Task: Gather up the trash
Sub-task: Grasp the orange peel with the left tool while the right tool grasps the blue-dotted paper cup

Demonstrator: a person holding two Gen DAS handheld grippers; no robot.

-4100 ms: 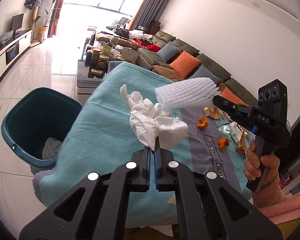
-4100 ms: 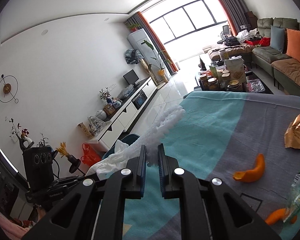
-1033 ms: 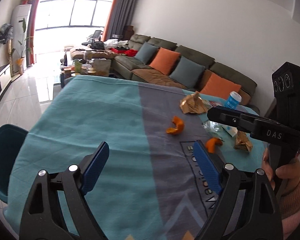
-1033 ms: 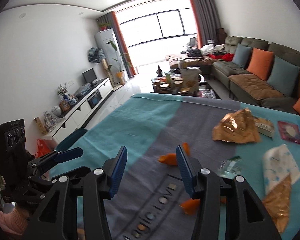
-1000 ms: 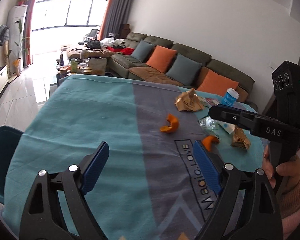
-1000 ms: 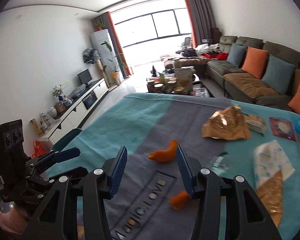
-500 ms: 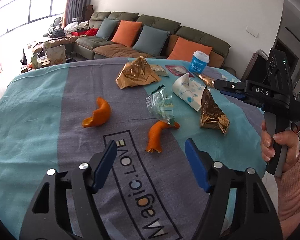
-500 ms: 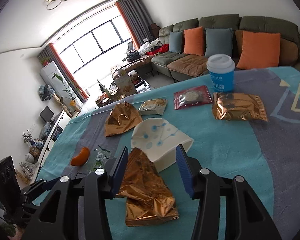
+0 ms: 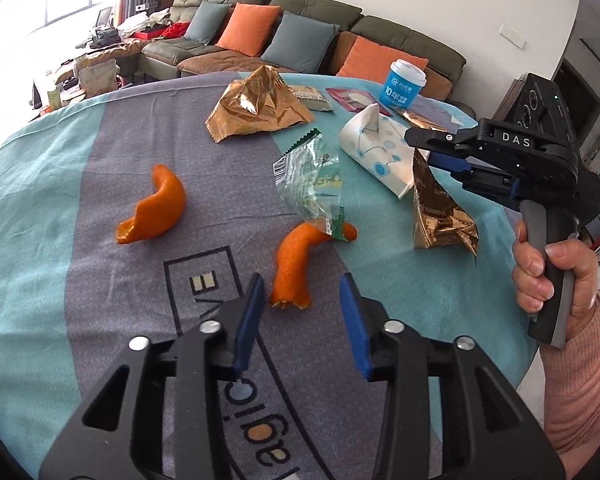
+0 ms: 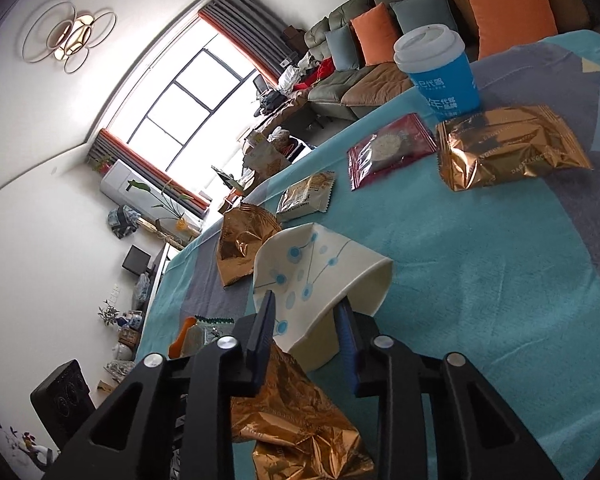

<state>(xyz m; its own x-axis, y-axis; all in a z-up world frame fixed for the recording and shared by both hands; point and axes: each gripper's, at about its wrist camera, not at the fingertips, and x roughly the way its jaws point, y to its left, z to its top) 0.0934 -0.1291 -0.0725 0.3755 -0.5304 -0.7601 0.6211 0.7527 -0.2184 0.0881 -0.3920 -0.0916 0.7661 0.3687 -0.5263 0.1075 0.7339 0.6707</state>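
My left gripper [image 9: 302, 304] is open, its jaws on either side of the near end of an orange peel [image 9: 294, 262] on the table, which I cannot tell if they touch. A second orange peel [image 9: 156, 212] lies to the left. A clear crumpled wrapper [image 9: 312, 184] lies behind the near peel. My right gripper [image 10: 306, 320] is open, tilted, its jaws straddling the rim of a crushed white paper cup [image 10: 320, 276] with blue dots, also in the left wrist view [image 9: 380, 148]. A gold wrapper [image 10: 296, 420] lies under the right gripper.
The table has a teal and grey cloth [image 9: 40, 240]. Farther back lie a gold bag [image 9: 256, 104], a blue lidded cup [image 10: 440, 72], a red packet [image 10: 392, 148], a gold packet [image 10: 508, 144] and a small snack pack [image 10: 306, 194]. A sofa [image 9: 300, 28] stands behind.
Both grippers dropped the tissue and foam net seen earlier and swung to the trash on the table. The left closed in on the near peel, the right on the crushed cup.
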